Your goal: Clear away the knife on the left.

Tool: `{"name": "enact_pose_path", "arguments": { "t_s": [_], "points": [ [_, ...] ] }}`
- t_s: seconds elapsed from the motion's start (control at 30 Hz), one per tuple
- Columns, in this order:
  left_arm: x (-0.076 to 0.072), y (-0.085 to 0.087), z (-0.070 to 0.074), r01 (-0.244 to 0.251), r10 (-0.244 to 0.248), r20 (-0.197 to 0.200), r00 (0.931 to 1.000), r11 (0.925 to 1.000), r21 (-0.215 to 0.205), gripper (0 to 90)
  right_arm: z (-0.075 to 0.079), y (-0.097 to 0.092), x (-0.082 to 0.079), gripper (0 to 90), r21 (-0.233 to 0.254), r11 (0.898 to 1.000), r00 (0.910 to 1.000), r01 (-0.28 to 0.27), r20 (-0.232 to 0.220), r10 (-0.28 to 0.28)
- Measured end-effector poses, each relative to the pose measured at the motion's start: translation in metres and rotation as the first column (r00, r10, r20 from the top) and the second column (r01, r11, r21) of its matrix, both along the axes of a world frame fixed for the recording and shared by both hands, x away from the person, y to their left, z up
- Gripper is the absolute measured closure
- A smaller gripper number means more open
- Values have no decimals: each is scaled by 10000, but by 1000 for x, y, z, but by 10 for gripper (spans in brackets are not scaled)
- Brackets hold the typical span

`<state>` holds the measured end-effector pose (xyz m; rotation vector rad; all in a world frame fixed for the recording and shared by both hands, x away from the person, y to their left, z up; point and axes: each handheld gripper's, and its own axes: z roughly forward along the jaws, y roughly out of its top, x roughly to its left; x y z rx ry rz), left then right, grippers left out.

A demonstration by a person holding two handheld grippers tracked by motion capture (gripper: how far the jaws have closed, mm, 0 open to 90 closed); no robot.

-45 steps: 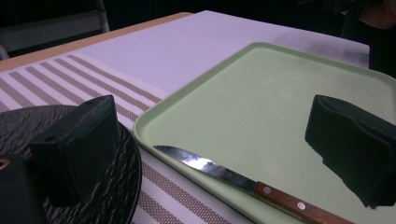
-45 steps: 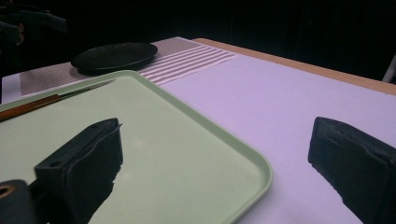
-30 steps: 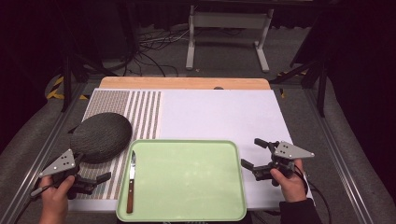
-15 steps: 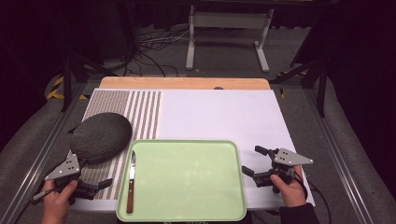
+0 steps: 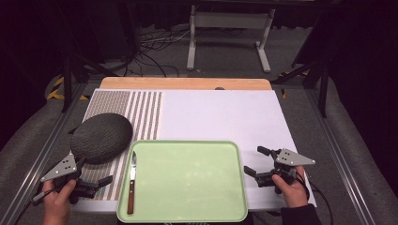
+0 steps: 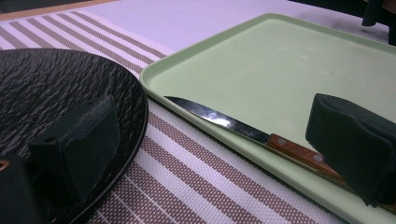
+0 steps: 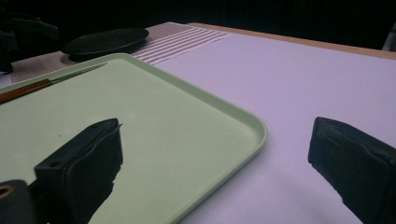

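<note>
A pale green plastic tray [image 5: 187, 180], rectangular with rounded corners and a low raised rim, sits at the near edge of the worktop [image 5: 220, 112] and serves as the landmark here. Its surface is smooth and bare apart from a knife [image 5: 132, 183] lying lengthwise just inside its left rim: a thin steel blade with a finely serrated edge and a brown wooden handle with metal rivets, blade pointing away from the person. Just off the tray's far left corner lies a round, dark plate [image 5: 101, 137] with a rough, rippled texture, resting on a woven mat [image 5: 136, 110] striped brown and white. To the tray's far side and right, the worktop is covered by a flat white sheet, with a strip of bare wood along its far edge.

The left hand-held gripper [image 5: 94, 176] is held low to the left of the tray, between it and the plate, its jaws spread wide and empty, one before the plate and one before the knife handle in the left gripper view. The right hand-held gripper [image 5: 256, 161] hovers low just off the tray's right rim, jaws wide apart and empty, straddling the tray's corner in the right gripper view.
</note>
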<state>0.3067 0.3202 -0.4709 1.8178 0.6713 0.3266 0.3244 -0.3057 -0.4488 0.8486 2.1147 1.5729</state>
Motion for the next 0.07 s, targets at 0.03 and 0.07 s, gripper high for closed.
{"name": "enact_pose_path", "arguments": {
  "t_s": [0.03,0.07],
  "points": [
    [0,0,1,22,-22,15,10000,10000,-17,39,0,0,0,41,0,10000,10000,12,4,-12],
    [0,0,1,22,-22,15,10000,10000,-17,39,0,-1,0,41,10,10000,10000,29,-12,-29]
  ]
}}
